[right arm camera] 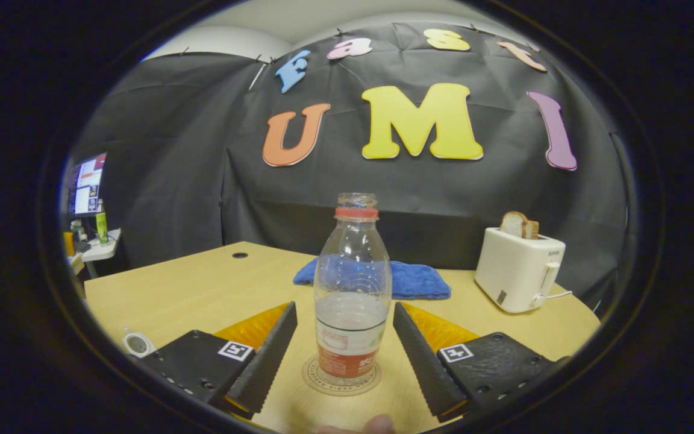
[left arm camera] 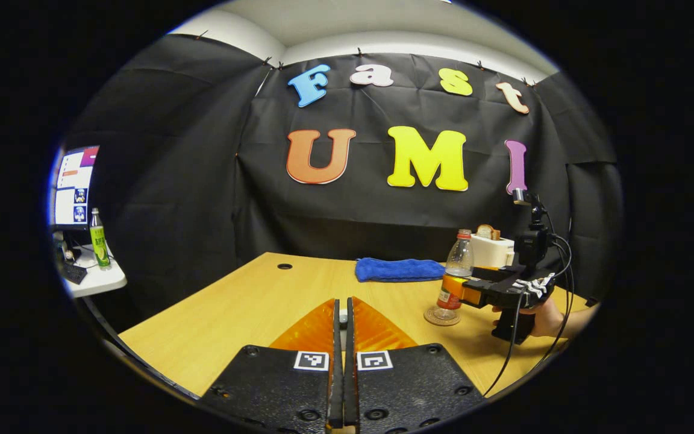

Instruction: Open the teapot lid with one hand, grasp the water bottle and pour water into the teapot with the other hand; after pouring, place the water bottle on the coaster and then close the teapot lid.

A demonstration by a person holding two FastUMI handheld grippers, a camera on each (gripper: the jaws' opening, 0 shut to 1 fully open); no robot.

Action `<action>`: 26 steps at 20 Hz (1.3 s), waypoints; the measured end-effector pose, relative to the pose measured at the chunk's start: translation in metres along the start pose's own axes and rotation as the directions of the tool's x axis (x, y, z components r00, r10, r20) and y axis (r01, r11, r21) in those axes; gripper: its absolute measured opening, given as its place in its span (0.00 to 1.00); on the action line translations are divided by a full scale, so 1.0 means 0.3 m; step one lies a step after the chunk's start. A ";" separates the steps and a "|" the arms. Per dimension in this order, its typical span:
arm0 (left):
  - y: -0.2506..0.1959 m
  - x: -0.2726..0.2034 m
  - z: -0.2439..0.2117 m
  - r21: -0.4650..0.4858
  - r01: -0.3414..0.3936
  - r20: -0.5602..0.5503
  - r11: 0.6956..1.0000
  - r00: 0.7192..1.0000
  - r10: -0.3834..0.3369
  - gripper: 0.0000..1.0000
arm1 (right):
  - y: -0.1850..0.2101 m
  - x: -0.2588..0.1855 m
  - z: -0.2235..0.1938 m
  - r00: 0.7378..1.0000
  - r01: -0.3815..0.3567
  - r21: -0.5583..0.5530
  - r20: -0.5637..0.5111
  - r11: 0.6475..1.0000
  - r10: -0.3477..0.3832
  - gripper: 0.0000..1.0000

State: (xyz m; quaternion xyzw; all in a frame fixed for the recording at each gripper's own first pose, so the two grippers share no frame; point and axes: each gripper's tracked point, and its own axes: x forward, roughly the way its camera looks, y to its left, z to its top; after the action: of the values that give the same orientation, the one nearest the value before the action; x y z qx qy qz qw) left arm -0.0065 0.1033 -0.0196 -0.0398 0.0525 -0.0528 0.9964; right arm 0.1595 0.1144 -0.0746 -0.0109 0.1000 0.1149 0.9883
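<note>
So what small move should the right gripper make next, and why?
Probably draw the right gripper straight back from the water bottle. The bottle already stands upright on the coaster, and the gripper's fingers are open on both sides without touching it, so it looks released.

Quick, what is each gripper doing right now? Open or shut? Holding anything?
Left gripper: jaws shut on something small, too hidden to name.
Right gripper: jaws open either side of the water bottle, which stands on the coaster.
</note>
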 end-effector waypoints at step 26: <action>-0.174 0.162 -0.256 -0.003 0.008 -0.094 1.000 0.996 -0.009 0.03 | -0.350 -0.564 -0.065 0.981 0.164 0.017 0.104 0.986 -0.165 0.98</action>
State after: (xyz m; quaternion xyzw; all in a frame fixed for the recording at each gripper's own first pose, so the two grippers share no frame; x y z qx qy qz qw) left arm 0.0279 0.0406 -0.0961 -0.0390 0.0992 -0.0587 0.9926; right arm 0.0184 -0.0267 -0.0600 -0.0089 0.0469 0.0327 0.9983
